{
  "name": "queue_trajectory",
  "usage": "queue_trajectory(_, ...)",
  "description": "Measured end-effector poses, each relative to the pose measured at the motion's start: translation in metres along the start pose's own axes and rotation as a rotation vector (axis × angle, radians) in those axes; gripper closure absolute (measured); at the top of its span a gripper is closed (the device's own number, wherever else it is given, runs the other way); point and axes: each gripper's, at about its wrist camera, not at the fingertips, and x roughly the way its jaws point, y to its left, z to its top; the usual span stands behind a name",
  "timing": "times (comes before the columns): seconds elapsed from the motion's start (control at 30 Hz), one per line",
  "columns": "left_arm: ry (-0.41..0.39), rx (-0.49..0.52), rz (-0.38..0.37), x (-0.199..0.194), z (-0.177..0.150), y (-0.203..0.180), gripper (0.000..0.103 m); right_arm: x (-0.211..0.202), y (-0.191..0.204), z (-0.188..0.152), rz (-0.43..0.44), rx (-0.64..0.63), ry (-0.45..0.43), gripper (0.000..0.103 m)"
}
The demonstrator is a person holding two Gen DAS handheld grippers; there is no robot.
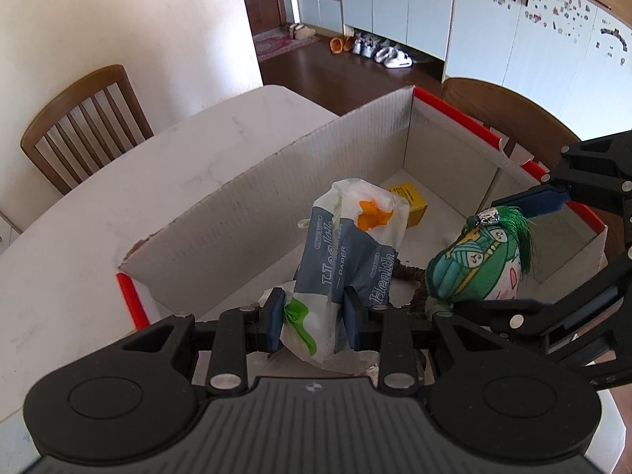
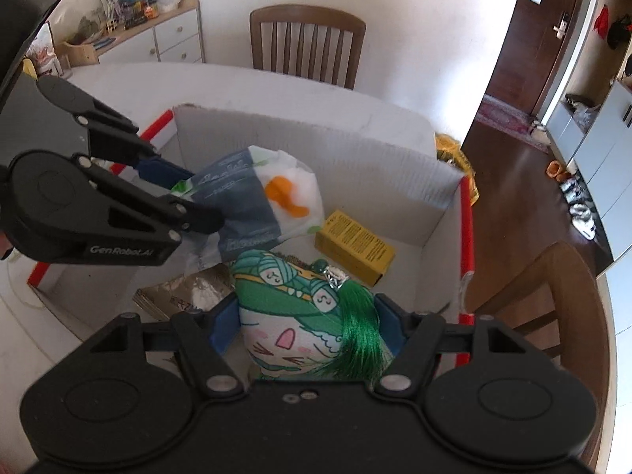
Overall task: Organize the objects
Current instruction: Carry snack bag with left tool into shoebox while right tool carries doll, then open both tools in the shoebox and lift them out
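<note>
White table (image 1: pixel 71 213), pale and marbled, carrying everything. On it, an open cardboard box (image 1: pixel 245 213) with red-edged flaps, corrugated walls standing upright. Inside the box, on the floor: a yellow carton (image 2: pixel 355 245) toward the far corner, and what looks like a flat brownish booklet (image 2: pixel 185 292) nearer the front.

Above the box opening, two held items. In the left gripper (image 1: pixel 314 318), a tissue pack (image 1: pixel 351 245) — soft plastic wrap, blue-grey with white ends and an orange print — clamped at its lower end, the pads pressing into the wrap, the rest standing up and leaning over the box interior. Probably light and squashy; wrap likely slick and prone to crumple, so a hold across the filled body should be safer than the loose sealed end.

In the right gripper (image 2: pixel 306 322), a plush pouch (image 2: pixel 300 316) — green and white cartoon print, green tassel (image 2: pixel 355 331) and small silver bell (image 2: pixel 335 273) at its top — gripped across its wide middle, jaws spread well apart but bearing on both sides. Likely light, soft, compressible; no breakage risk judged, though the tassel and bell could snag on a flap.

Both items just over the box, side by side, not yet resting on its floor. Free space seemingly between the carton and the booklet.
</note>
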Motion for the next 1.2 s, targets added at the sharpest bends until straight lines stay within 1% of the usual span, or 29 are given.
queue_trajectory(0.17,0.022,0.010,-0.005,0.010,0.002,-0.002,0.073,0.010,-0.008,-0.009,0.005,0.019,0.020,0.033)
queue_trajectory(0.43,0.052,-0.006,-0.013,0.023,0.008,-0.002,0.073,0.020,-0.009,-0.010,0.000,0.027,0.038,0.033)
queue_trajectory(0.7,0.051,-0.004,-0.005,0.022,0.009,-0.006,0.071,0.025,-0.010,-0.011,-0.004,0.031,0.044,0.031)
queue_trajectory(0.8,0.052,-0.011,0.004,0.023,0.009,-0.005,0.064,0.024,-0.009,-0.012,-0.001,0.029,0.047,0.029)
queue_trajectory(0.87,0.056,-0.017,0.003,0.022,0.010,-0.005,0.058,0.023,-0.009,-0.012,0.002,0.028,0.044,0.025)
queue_trajectory(1.0,0.053,-0.014,0.020,0.020,0.007,-0.005,0.051,0.020,-0.008,-0.013,0.007,0.034,0.036,0.021)
queue_trajectory(1.13,0.041,-0.037,0.020,0.014,0.005,-0.001,0.041,0.013,-0.008,-0.013,0.007,0.039,0.018,0.018)
queue_trajectory(1.2,0.031,-0.049,0.020,0.010,0.004,0.000,0.039,0.009,-0.008,-0.012,0.008,0.046,0.008,0.015)
